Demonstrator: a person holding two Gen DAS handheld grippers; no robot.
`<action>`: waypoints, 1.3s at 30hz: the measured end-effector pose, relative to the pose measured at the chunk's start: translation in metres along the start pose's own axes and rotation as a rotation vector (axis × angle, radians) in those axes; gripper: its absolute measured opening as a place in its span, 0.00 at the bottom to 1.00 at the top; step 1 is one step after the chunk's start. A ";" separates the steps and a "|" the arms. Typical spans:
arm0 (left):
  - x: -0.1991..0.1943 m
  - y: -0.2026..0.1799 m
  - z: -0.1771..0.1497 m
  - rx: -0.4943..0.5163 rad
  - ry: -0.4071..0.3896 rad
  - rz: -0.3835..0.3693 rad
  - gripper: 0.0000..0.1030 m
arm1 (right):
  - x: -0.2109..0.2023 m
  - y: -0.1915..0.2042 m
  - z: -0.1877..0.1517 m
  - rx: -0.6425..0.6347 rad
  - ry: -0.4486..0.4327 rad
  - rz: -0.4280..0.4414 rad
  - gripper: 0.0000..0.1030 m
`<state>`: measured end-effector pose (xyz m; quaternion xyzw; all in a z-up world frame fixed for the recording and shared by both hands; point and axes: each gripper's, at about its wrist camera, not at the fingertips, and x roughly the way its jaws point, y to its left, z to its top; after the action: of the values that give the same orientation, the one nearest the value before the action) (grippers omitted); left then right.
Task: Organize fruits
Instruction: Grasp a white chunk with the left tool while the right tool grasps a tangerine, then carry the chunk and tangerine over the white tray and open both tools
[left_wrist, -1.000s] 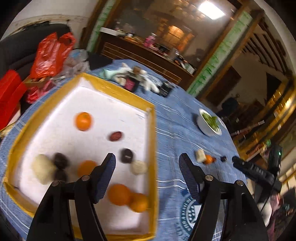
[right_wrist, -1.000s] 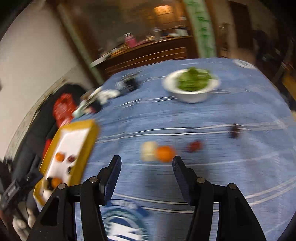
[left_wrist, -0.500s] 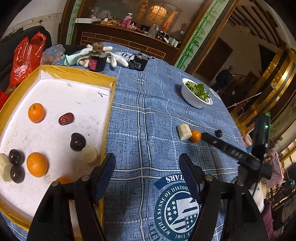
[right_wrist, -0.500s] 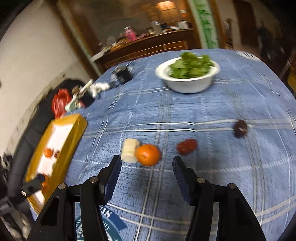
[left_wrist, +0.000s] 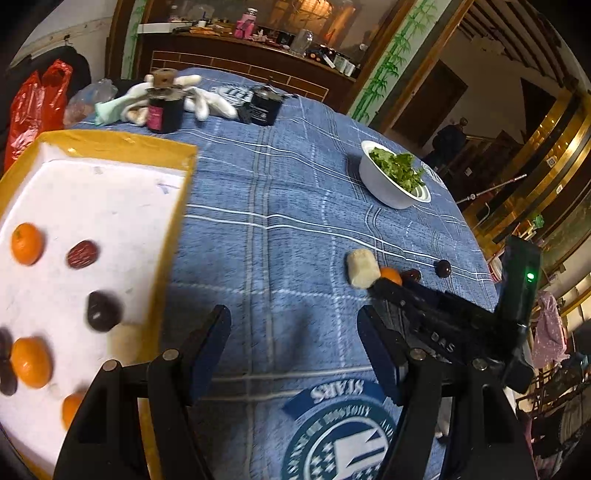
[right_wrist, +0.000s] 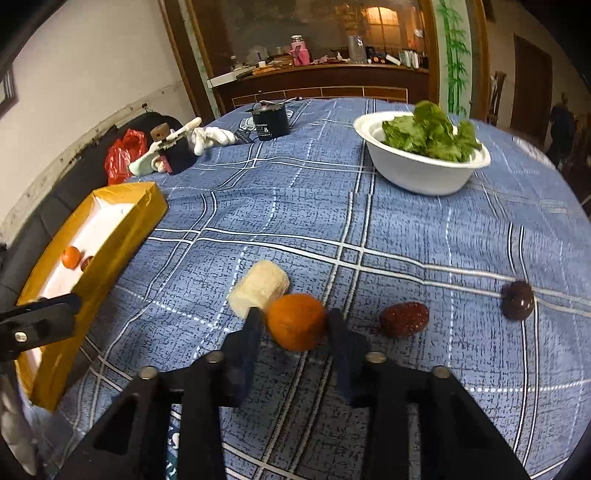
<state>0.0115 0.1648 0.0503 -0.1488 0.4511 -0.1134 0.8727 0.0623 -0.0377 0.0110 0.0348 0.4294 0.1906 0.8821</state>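
Note:
An orange tangerine (right_wrist: 296, 321) lies on the blue cloth between the two fingers of my right gripper (right_wrist: 295, 317), whose jaws sit close on both sides of it. A pale banana piece (right_wrist: 258, 288) touches it on the left. A red date (right_wrist: 403, 318) and a dark plum (right_wrist: 518, 305) lie to the right. The yellow-rimmed white tray (left_wrist: 122, 147) holds several tangerines, dates and plums at the left. My left gripper (left_wrist: 293, 325) is open and empty over the cloth beside the tray. The right gripper shows in the left wrist view (left_wrist: 384, 286).
A white bowl of greens (right_wrist: 424, 155) stands at the back right. A dark jar (left_wrist: 164, 110), a black can (left_wrist: 264, 107) and white gloves (left_wrist: 207, 99) sit at the far edge. Red bags (left_wrist: 33, 103) lie off the table to the left.
My right gripper has moved forward and down to the tangerine and narrowed around it. My left gripper has swung right, away from the tray, and stays open.

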 end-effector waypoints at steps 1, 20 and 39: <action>0.006 -0.005 0.003 0.004 0.008 -0.004 0.68 | -0.002 -0.005 0.000 0.023 0.006 0.021 0.34; 0.113 -0.101 0.011 0.386 0.059 0.253 0.27 | -0.035 -0.050 0.008 0.212 -0.074 0.061 0.34; -0.094 0.124 -0.023 -0.187 -0.158 0.234 0.27 | -0.025 0.036 -0.004 0.173 0.000 0.277 0.35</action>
<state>-0.0527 0.3072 0.0637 -0.1843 0.4038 0.0434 0.8951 0.0340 -0.0139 0.0355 0.1693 0.4355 0.2727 0.8410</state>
